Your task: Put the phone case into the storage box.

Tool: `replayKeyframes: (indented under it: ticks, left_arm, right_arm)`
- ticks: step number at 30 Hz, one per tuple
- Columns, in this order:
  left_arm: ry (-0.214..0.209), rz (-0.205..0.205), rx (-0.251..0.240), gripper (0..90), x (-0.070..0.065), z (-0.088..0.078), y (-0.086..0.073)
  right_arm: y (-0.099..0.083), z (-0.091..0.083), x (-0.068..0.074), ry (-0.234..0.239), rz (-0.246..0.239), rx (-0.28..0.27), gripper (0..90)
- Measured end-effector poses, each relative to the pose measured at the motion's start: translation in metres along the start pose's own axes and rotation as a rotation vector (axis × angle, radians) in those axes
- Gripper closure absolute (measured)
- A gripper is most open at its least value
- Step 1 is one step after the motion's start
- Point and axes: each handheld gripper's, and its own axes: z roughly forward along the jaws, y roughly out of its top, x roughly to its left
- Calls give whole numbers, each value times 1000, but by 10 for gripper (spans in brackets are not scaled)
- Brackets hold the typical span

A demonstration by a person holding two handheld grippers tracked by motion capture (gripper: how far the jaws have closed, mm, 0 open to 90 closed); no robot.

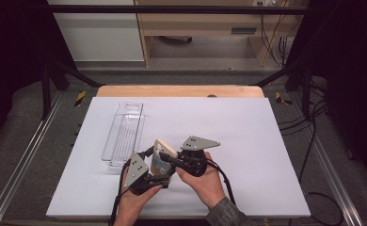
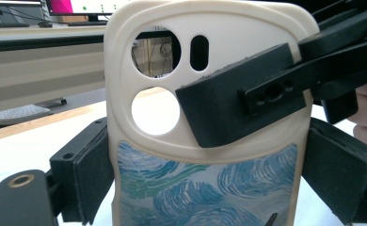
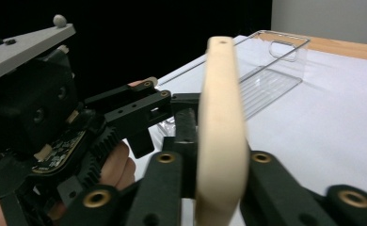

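A cream phone case with a blue swirl print stands upright above the table's front middle, held from both sides. In the left gripper view the phone case shows its back, with camera cut-outs at the top. My left gripper is shut on its two long edges, pads pressed against them. One black jaw of the right gripper lies across the case's upper back. In the right gripper view the case is edge-on, and my right gripper is shut on its front and back faces. The left gripper is beside it.
A long clear plastic tray lies on the white table sheet, just left of and behind the grippers; the same tray is beyond the case. Black frame posts and cables flank the table.
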Motion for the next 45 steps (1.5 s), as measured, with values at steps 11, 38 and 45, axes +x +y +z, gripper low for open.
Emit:
replayKeyframes:
  ticks: [11,38,45]
  left_arm:
    - [8,3,7,108,2,0,0]
    - [43,-25,9,107,7,-4,6]
    - [43,-24,6,107,7,0,16]
  right_arm:
    - [6,-18,5,-36,-33,-39,589]
    - [-1,-96,-51,-358,-86,-192,71]
    - [-25,-112,-66,-405,-105,-196,55]
